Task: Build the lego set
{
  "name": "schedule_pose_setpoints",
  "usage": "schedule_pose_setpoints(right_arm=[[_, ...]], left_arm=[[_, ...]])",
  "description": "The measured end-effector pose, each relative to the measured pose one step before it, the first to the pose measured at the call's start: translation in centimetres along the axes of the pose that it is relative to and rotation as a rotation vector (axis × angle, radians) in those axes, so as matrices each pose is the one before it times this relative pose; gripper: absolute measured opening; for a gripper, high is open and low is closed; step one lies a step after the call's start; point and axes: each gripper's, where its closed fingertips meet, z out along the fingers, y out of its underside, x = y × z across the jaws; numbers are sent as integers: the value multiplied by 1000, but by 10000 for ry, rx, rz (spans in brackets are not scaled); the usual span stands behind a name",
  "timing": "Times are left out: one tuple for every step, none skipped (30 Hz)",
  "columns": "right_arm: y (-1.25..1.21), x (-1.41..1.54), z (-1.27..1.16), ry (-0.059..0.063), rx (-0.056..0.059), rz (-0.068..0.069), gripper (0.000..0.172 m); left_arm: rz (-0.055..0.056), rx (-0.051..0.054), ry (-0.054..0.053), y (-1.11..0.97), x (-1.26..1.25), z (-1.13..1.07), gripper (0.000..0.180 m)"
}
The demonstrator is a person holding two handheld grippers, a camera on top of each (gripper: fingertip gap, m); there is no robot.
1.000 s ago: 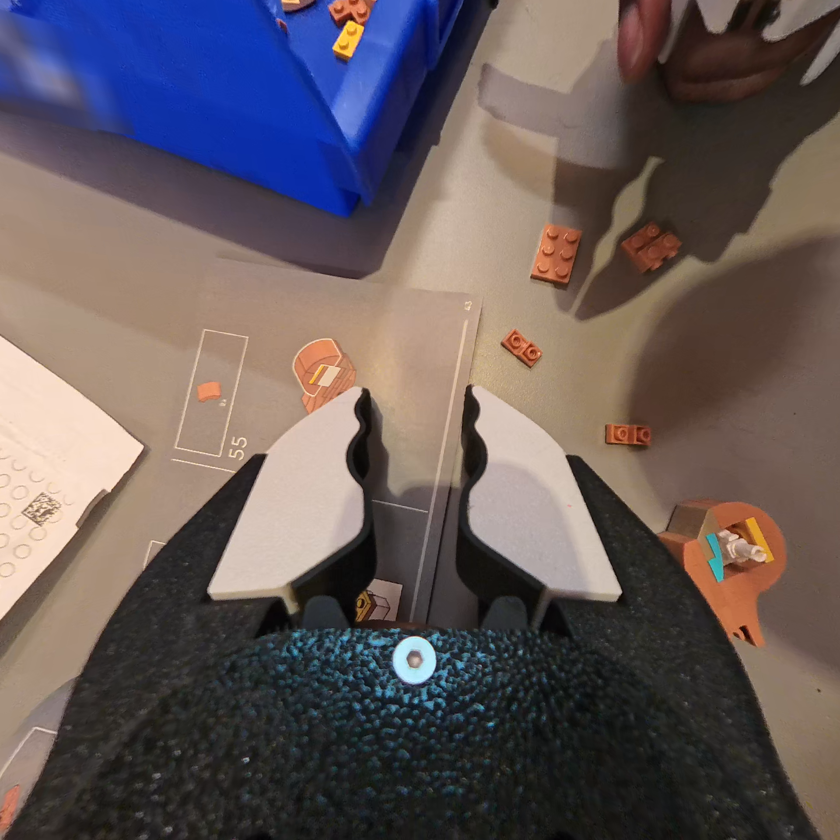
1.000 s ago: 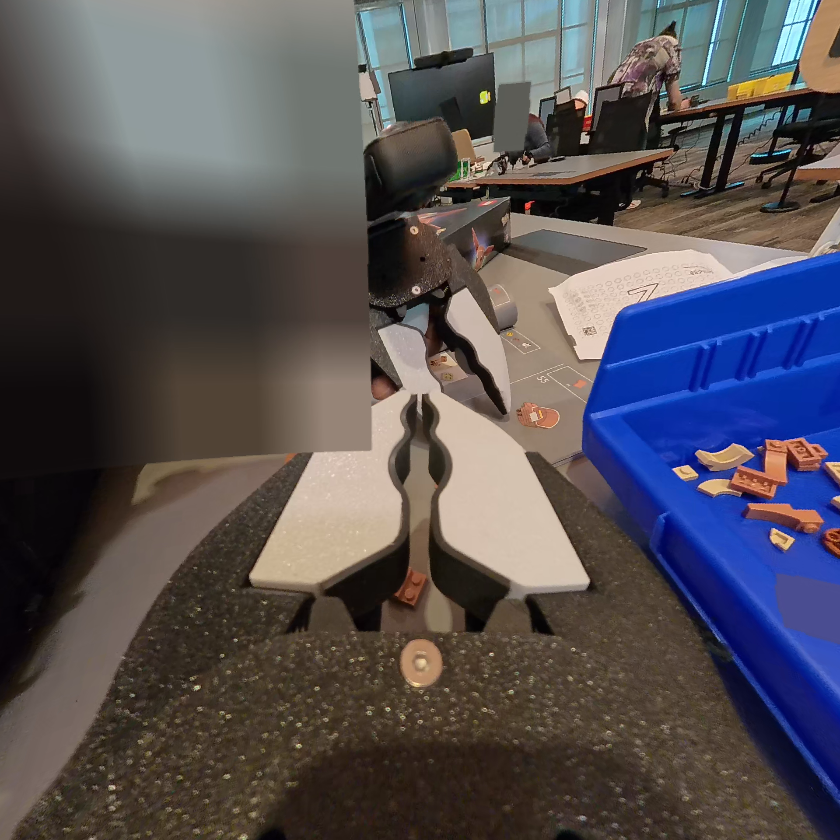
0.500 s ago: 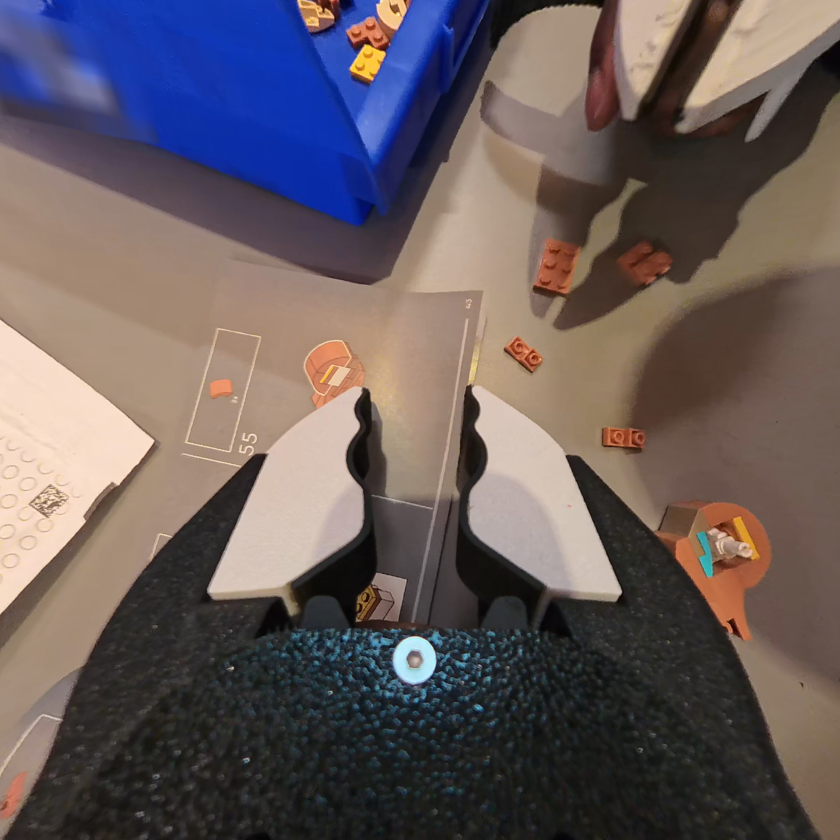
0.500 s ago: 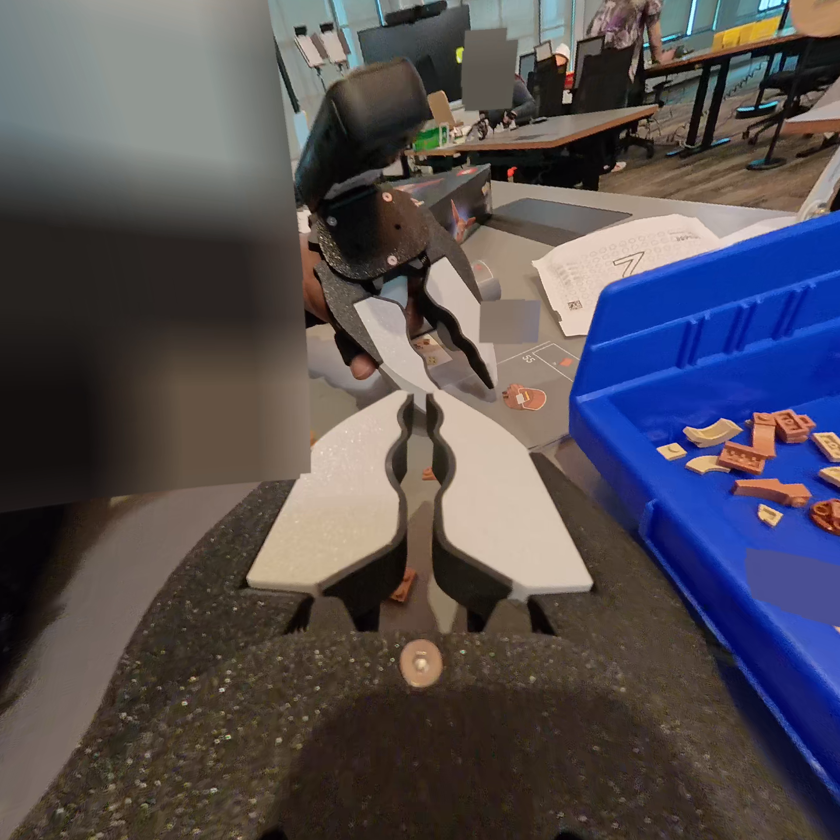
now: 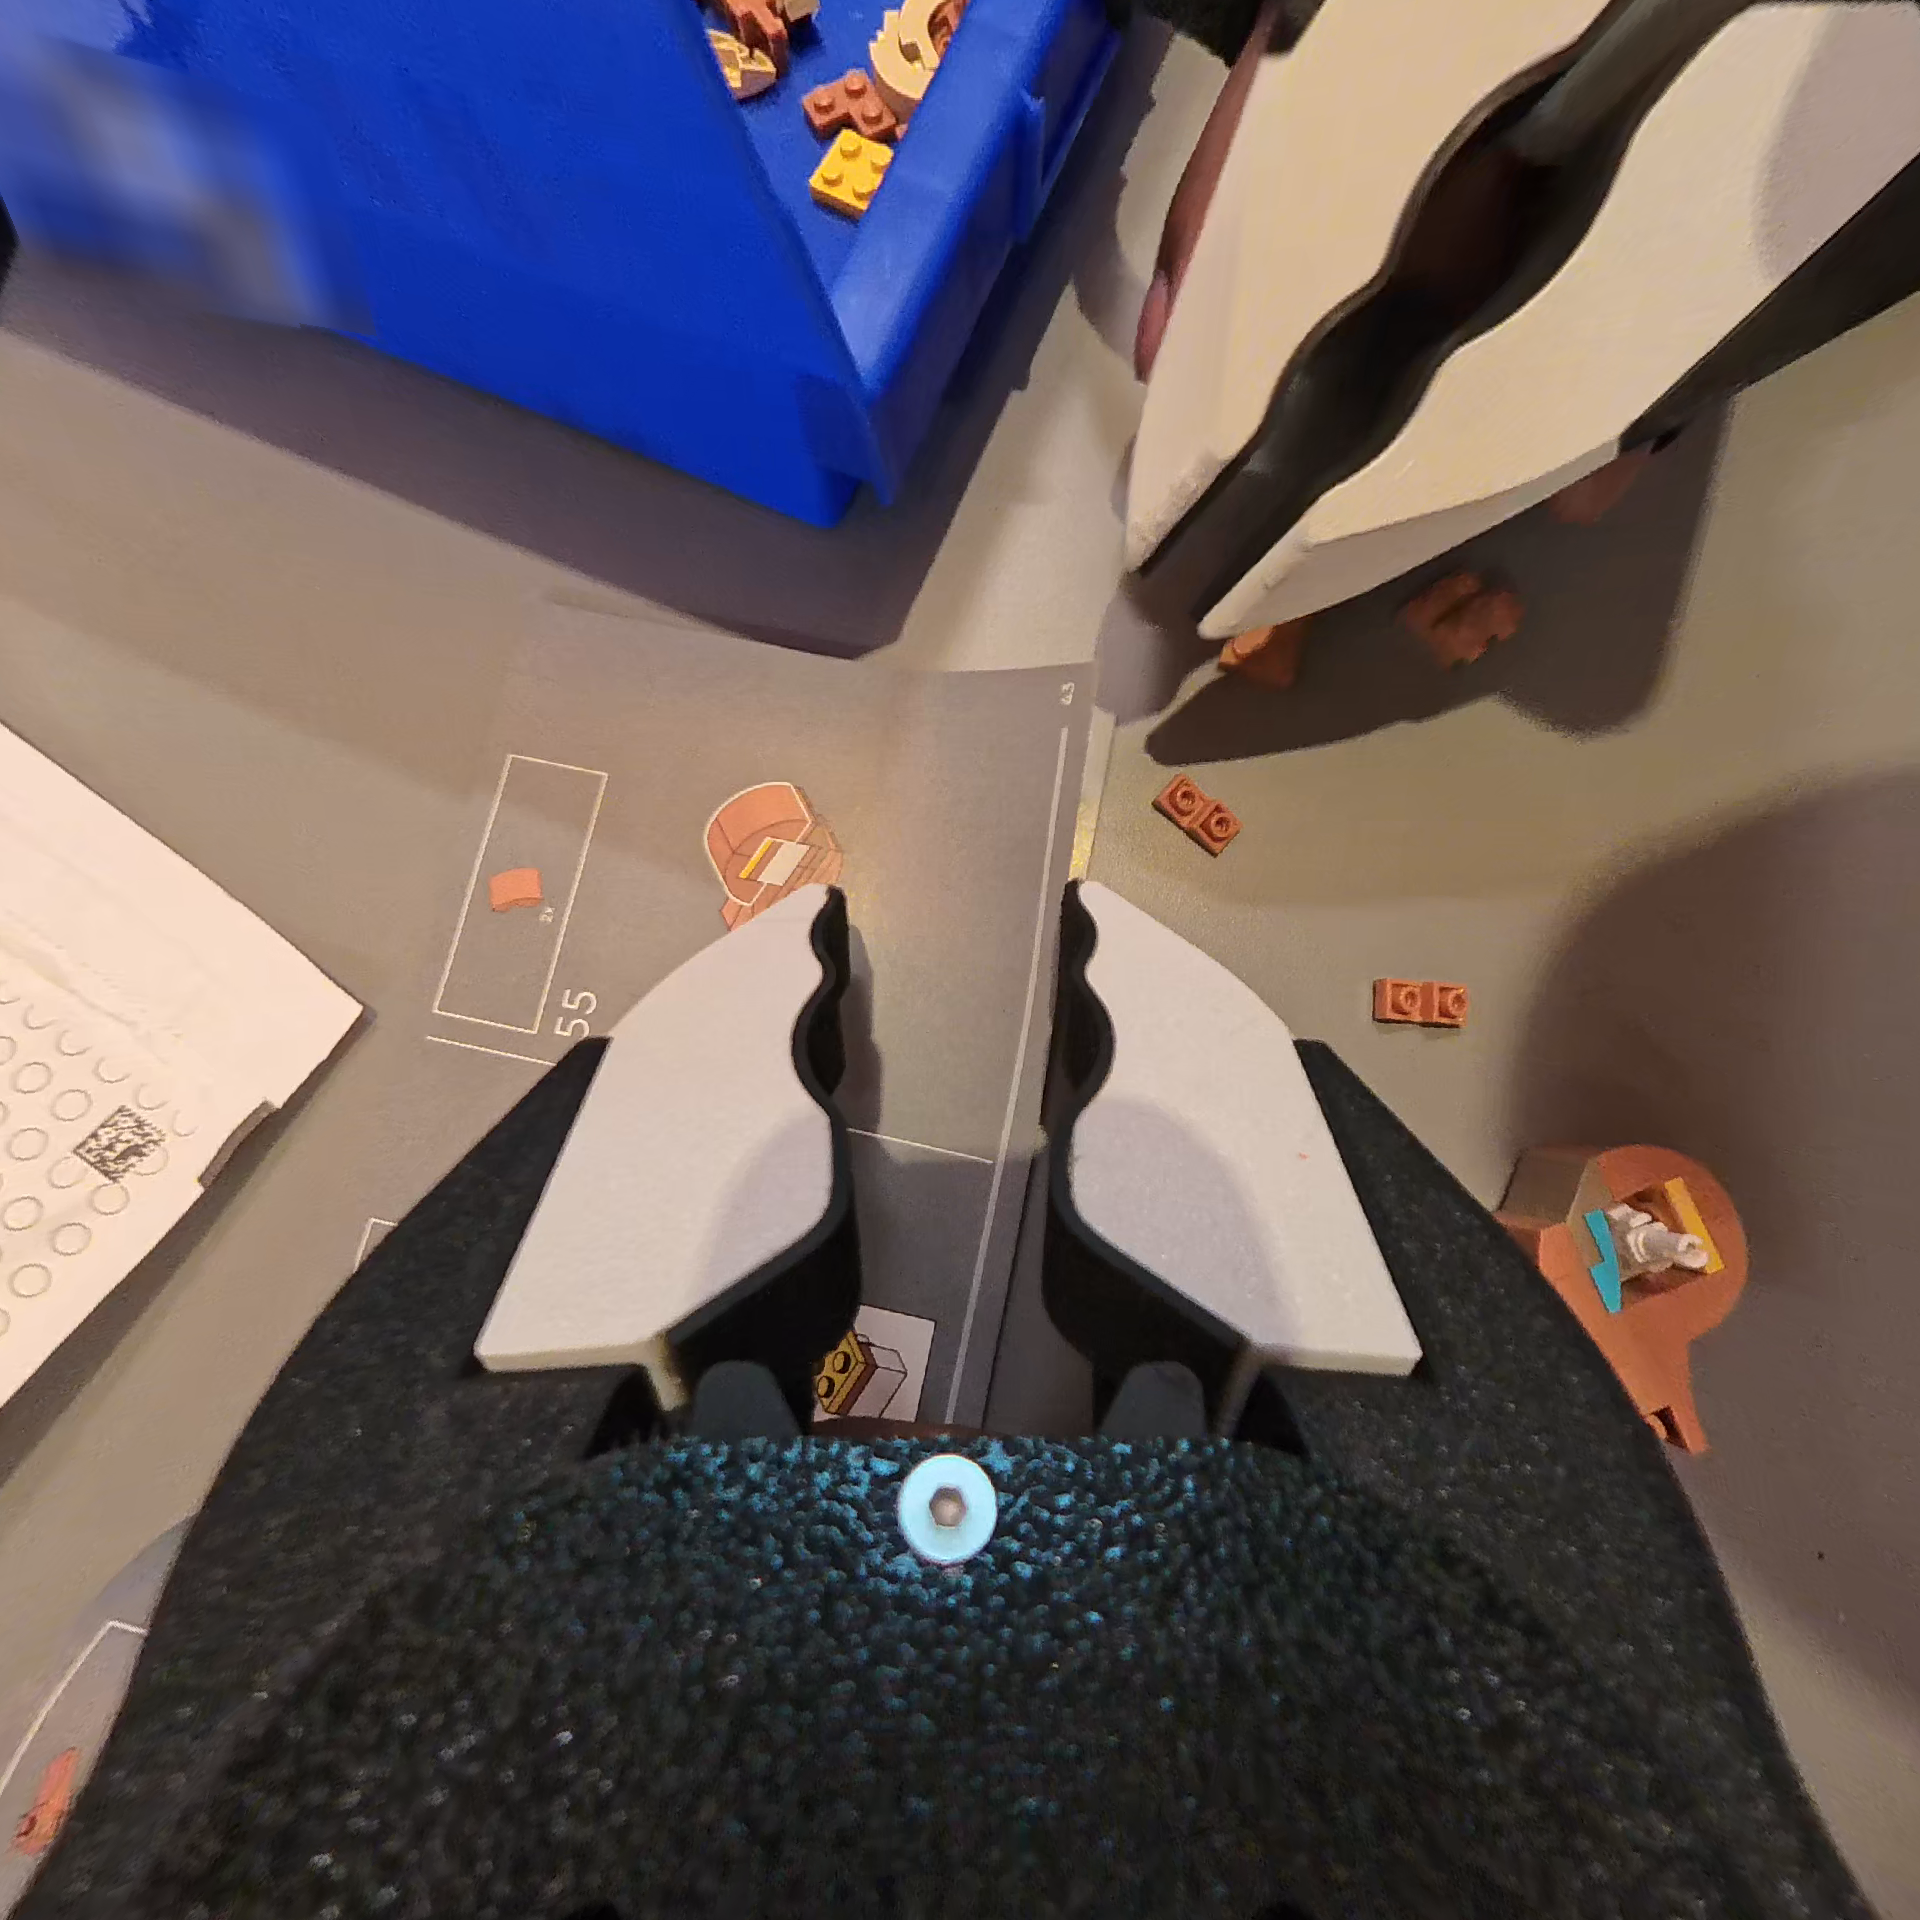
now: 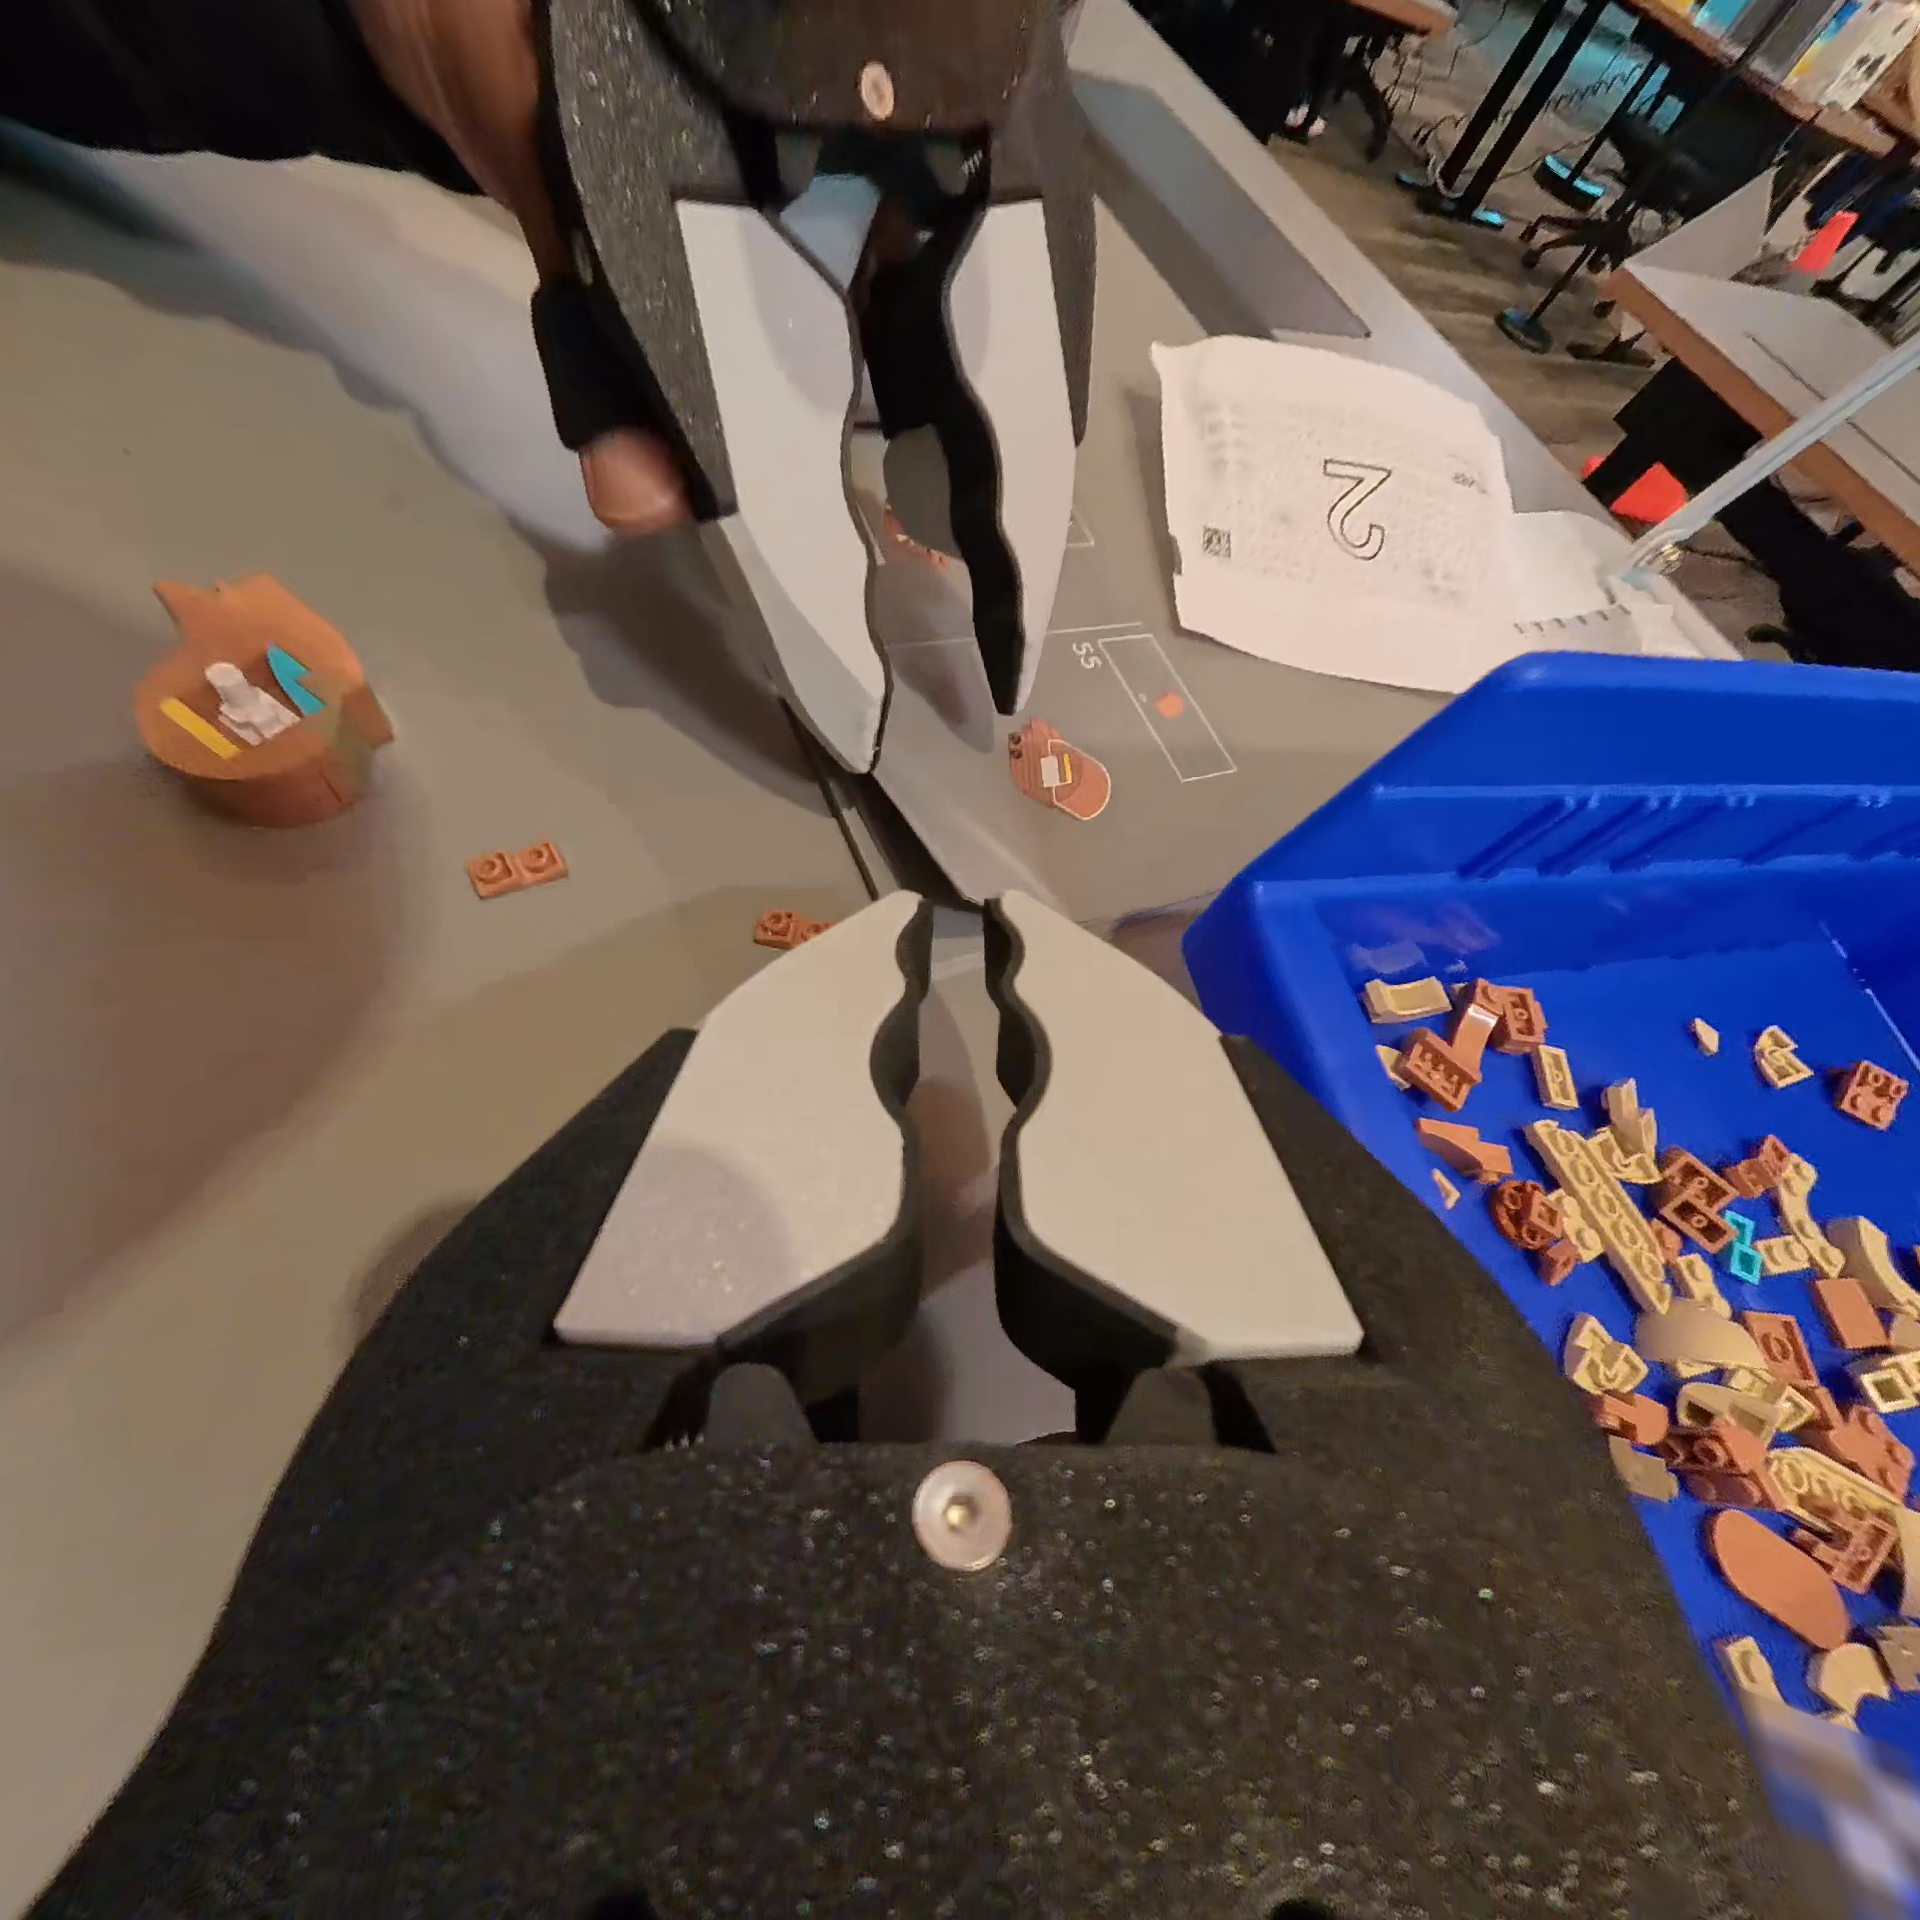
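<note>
Left gripper (image 5: 948, 914): jaws wide, nothing held, poised above the instruction booklet (image 5: 914, 790) page. Right gripper (image 6: 954, 914): jaws slightly parted, nothing between them, tips low over brown plates (image 5: 1262, 652) near the blue bin (image 6: 1558, 831) corner. Plates look light, rigid, slick; pinch across narrow sides. Two-stud plate (image 5: 1419, 1004) lies flat, long axis running toward the booklet's edge.

Warm indoor light from above throws soft shadows on the grey table (image 5: 1351, 831); edges bend and blur.

Two grippers (image 5: 948, 914) (image 6: 954, 909), one blue bin (image 6: 1558, 831), four loose brown bricks (image 5: 1418, 1003), one round brown model (image 5: 1631, 1257).
</note>
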Motion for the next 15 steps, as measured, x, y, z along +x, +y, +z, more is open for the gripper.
schedule_pose_setpoints(right_arm=[[132, 59, 138, -35, -121, 84, 9], [144, 73, 139, -38, -130, 102, 9], [156, 126, 154, -4, -134, 87, 9], [114, 130, 152, 26, -114, 36, 10], [81, 106, 168, 29, -101, -20, 10], [89, 53, 223, 14, -126, -81, 10], [122, -27, 269, -8, -169, -132, 10], [109, -50, 273, -8, -169, -153, 12], [56, -57, 222, 10, -119, -163, 13], [1, -27, 171, 42, -62, -160, 13], [-41, -10, 133, 55, -20, -138, 13], [-38, 11, 79, 46, -6, -89, 13], [-16, 28, 51, 30, -13, -27, 13], [17, 22, 23, 4, -11, 20, 13], [-4, 26, -24, -7, 12, 37, 13]], left_arm=[[0, 3, 0, -16, 7, -1, 38], [2, -3, -1, -1, 5, 2, 38], [6, -2, -5, -3, -3, 3, 38], [2, 1, -2, -8, 10, -7, 38], [3, -1, 2, -4, 8, 3, 38], [7, -2, -8, -4, 12, -10, 38], [5, 1, -10, -9, -10, -19, 38], [3, 3, 2, -11, 20, -19, 38], [9, 4, -8, -14, -4, -30, 38], [11, 6, -10, -11, -1, -33, 38], [1, 5, -5, -9, -8, -21, 38], [0, 3, 4, -11, 12, -18, 38], [6, -9, -7, 18, -13, 1, 38], [10, -11, -13, 19, -31, -12, 38], [-9, 5, 12, 2, 0, -17, 38]])
